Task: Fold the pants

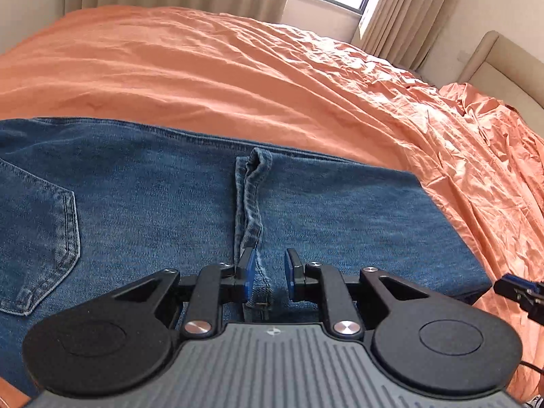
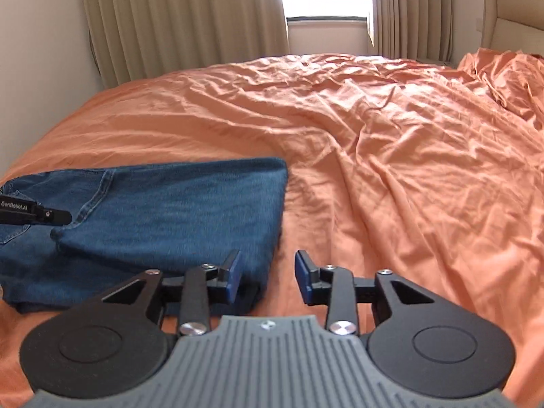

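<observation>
Left wrist view: the left gripper (image 1: 268, 273) hovers low over the folded jeans (image 1: 153, 210), its blue-padded jaws apart and astride a raised hem seam (image 1: 251, 204) that runs toward 12 o'clock. Nothing is clamped. The denim is thick, mid-blue and finely woven, with a stitched back pocket (image 1: 37, 248) at 9 o'clock. Its far edge lies straight across the orange sheet (image 1: 238, 78), and its right fold ends at 3 o'clock, near the tip of the right gripper (image 1: 520, 292).

From the right wrist, the right gripper (image 2: 268, 273) stands with jaws apart, holding nothing, just beside the jeans' folded right edge (image 2: 282, 204); the left finger overlaps the denim corner in view. The jeans form a flat rectangle at 9 to 10 o'clock. Wrinkled, soft sheet spreads open from 12 to 4 o'clock. Pleated beige curtains (image 2: 176, 20) hang beyond.
</observation>
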The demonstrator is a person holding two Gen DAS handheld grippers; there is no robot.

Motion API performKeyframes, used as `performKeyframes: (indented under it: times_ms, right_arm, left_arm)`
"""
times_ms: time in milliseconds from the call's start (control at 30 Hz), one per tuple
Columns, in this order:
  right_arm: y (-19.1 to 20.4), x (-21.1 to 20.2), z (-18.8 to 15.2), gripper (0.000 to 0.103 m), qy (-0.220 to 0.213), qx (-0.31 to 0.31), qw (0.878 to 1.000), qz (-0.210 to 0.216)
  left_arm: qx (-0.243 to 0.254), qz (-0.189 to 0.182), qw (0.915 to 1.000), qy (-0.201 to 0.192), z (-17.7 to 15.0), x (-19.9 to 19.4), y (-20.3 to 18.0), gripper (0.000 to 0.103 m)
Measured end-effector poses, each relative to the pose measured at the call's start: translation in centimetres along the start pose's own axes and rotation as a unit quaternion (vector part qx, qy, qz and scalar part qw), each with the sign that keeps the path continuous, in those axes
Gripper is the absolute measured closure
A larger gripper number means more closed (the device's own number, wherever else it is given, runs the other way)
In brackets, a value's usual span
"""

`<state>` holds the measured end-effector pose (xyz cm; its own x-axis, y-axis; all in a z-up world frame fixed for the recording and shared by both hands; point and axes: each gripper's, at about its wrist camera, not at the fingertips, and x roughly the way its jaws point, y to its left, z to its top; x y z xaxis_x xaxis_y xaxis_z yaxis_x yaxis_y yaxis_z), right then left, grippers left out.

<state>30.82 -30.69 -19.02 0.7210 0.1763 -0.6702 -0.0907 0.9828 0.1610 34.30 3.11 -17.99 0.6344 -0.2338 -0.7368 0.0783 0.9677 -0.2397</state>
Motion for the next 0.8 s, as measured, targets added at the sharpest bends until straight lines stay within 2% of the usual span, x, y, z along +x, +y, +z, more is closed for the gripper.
performKeyframes:
  times_ms: [100, 233, 333, 500, 567, 667, 733, 800]
  right_arm:
    - [0.0, 1.3, -1.3, 0.072, 0.021, 0.012, 1.0, 0.001]
    - [-0.1, 3.1, -1.1, 0.079, 0.017, 0.029, 0.999, 0.002]
    - [-0.9, 3.5, -0.5, 0.103, 0.006, 0.056, 0.998, 0.012]
    - [-3.1, 4.2, -2.1, 0.103, 0.028, 0.118, 0.992, 0.027]
    - [-3.4, 4.5, -2.3, 0.103, 0.035, 0.125, 0.991, 0.029]
    - [-2.9, 4.2, -2.4, 0.103, 0.036, 0.109, 0.993, 0.02]
    - [-3.1, 3.6, -2.5, 0.103, 0.037, 0.124, 0.991, 0.02]
    - [-3.1, 2.6, -2.7, 0.103, 0.028, 0.122, 0.992, -0.012]
  left_arm:
    - [-0.008, 0.019, 0.9995, 0.023, -0.1, 1.4, 0.1, 0.084]
    - [-0.025, 0.031, 0.9985, 0.036, -0.1, 2.0, 0.7, 0.086]
    - [-0.029, 0.036, 0.9979, 0.045, -0.1, 2.4, 0.7, 0.087]
    - [-0.016, 0.051, 0.9967, 0.062, -0.3, 3.4, 0.4, 0.086]
    - [-0.005, 0.052, 0.9968, 0.06, -0.5, 3.7, 0.2, 0.086]
    - [-0.007, 0.052, 0.9969, 0.058, -0.6, 3.4, 0.3, 0.086]
    - [-0.006, 0.053, 0.9969, 0.059, -0.5, 3.4, 0.2, 0.085]
    - [-0.001, 0.054, 0.9968, 0.059, -0.4, 3.4, 0.2, 0.084]
